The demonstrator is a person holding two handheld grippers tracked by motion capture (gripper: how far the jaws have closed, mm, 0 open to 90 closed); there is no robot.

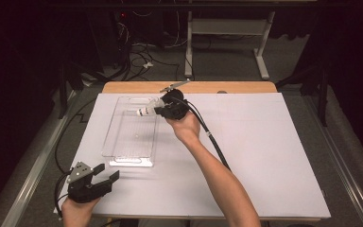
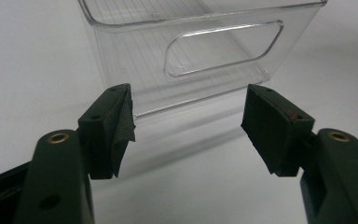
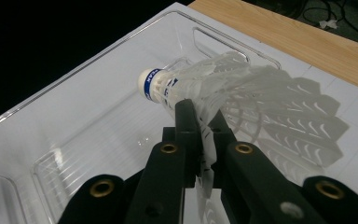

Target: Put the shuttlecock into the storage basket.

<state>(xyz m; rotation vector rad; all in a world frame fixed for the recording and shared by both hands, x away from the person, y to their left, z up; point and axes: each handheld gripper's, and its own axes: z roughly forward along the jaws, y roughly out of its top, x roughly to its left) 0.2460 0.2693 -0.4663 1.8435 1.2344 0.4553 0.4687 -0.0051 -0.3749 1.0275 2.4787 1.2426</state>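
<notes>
**Shuttlecock pinched over the clear bin**

The jaws of the right gripper (image 3: 200,140) are pressed together on the feather skirt of a white shuttlecock (image 3: 223,84), pinching a few of its feathers between the black pads. The shuttlecock lies roughly level, its cork tip with the blue band pointing away from the gripper and out over the clear plastic bin (image 3: 74,121). In the high view the right gripper (image 1: 163,109) hangs at the bin's far right corner, the shuttlecock (image 1: 145,111) jutting leftward across the rim of the bin (image 1: 123,156), and the hand and forearm reach up from the bottom edge with the cable trailing back along the arm.

The jaws of the left gripper (image 2: 186,126) stand spread wide with nothing between them. They face the near end wall of the bin (image 2: 135,70), where a handle slot is cut, and stay apart from it. In the high view the left gripper (image 1: 101,176) sits low at the near left of the white counter (image 1: 264,156), just short of the bin's near end.
</notes>
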